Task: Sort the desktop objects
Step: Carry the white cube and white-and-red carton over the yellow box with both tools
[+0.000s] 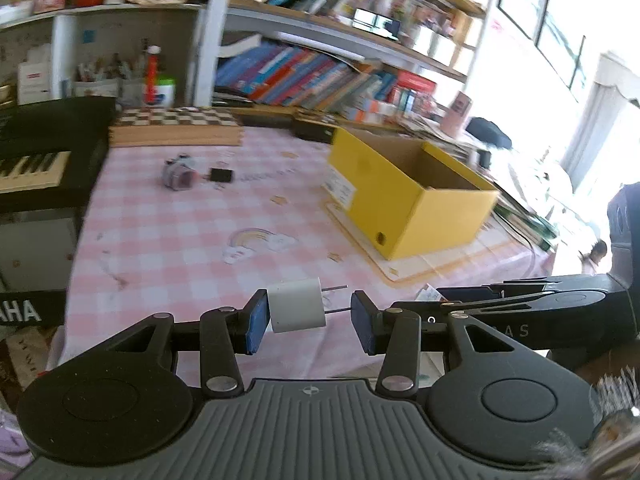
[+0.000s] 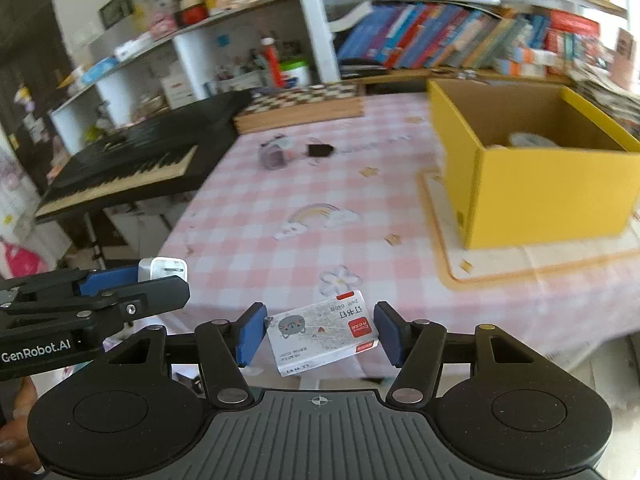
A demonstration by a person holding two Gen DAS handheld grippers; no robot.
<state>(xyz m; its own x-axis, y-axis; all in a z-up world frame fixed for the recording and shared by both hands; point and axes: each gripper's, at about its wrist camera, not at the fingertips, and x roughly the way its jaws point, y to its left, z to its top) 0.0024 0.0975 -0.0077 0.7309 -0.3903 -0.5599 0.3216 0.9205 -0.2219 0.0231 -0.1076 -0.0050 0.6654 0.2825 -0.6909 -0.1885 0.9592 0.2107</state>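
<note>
Where right view looks inside yellow box (image 2: pixel 536 200), pale contents (image 2: pixel 530 139)

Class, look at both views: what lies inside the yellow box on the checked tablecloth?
In the right wrist view, the yellow box shows bare brown inner walls and something pale and blurred low inside; its near wall hides most of the floor. In the left wrist view, only the inner walls show.

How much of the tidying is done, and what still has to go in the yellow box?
Partly done: the open yellow cardboard box already holds something pale. In hand: the left gripper carries a white plug-in charger, and the right gripper carries a small white box of staples. Left on the pink checked tablecloth: a small grey-purple gadget and a black binder clip.
</note>
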